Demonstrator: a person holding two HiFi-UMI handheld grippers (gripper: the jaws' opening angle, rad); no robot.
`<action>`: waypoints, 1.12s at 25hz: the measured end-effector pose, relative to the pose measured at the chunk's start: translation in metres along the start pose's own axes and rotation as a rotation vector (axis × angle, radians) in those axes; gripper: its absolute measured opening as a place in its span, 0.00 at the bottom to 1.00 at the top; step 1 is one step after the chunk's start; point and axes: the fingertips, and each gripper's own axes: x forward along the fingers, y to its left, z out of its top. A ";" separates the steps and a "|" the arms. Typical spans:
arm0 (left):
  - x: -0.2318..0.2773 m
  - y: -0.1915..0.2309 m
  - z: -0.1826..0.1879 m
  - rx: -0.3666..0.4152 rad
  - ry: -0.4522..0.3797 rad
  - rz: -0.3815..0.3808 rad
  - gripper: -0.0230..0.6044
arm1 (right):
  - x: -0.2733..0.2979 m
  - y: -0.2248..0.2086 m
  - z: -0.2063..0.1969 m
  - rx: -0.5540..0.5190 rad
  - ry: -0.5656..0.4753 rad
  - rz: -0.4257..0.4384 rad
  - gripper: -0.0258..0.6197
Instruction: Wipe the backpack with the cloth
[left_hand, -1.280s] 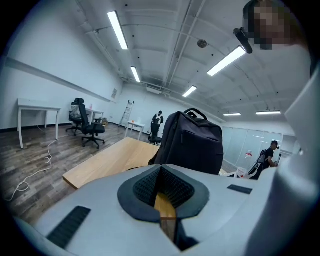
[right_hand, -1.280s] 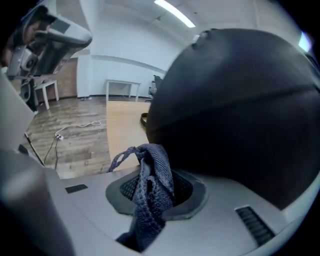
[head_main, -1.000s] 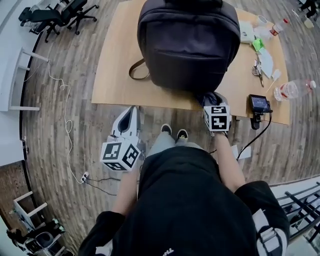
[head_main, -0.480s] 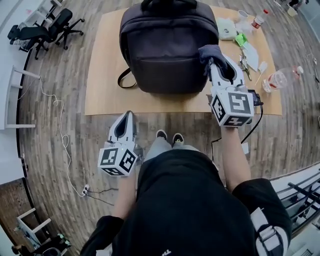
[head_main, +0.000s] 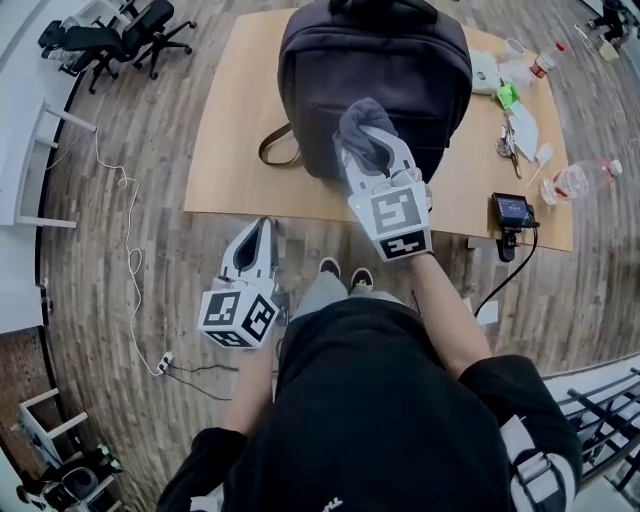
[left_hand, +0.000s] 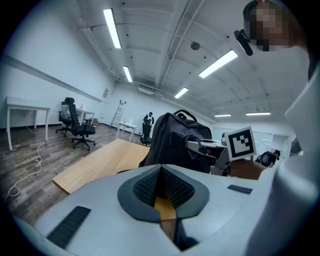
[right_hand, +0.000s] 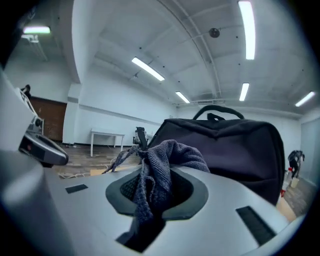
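The backpack (head_main: 400, 60) is dark matt woven fabric. The cloth (head_main: 362, 122) looks grey terry, rough (loopy pile); desk (head_main: 235, 130) is smooth pale wood w/ matt finish.

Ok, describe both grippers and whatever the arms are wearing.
The left gripper and the right gripper match: pale grey shells tapering to a beak, black ribbed pads inside the jaws, and a cube with black-and-white square markers at the rear. No cables show on them. The person wears a black short-sleeved top; the forearms are uncovered.

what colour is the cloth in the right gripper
Dark bluish grey; the cloth shows best in the right gripper view.
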 end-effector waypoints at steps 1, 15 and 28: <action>-0.003 0.003 0.000 -0.003 -0.002 0.010 0.06 | 0.006 0.010 0.004 -0.007 -0.008 0.029 0.17; -0.036 0.031 0.004 -0.030 -0.036 0.137 0.06 | 0.065 0.121 -0.078 -0.116 0.190 0.291 0.17; -0.018 0.023 -0.001 -0.032 -0.007 0.115 0.06 | 0.019 0.097 -0.237 -0.524 0.531 0.313 0.16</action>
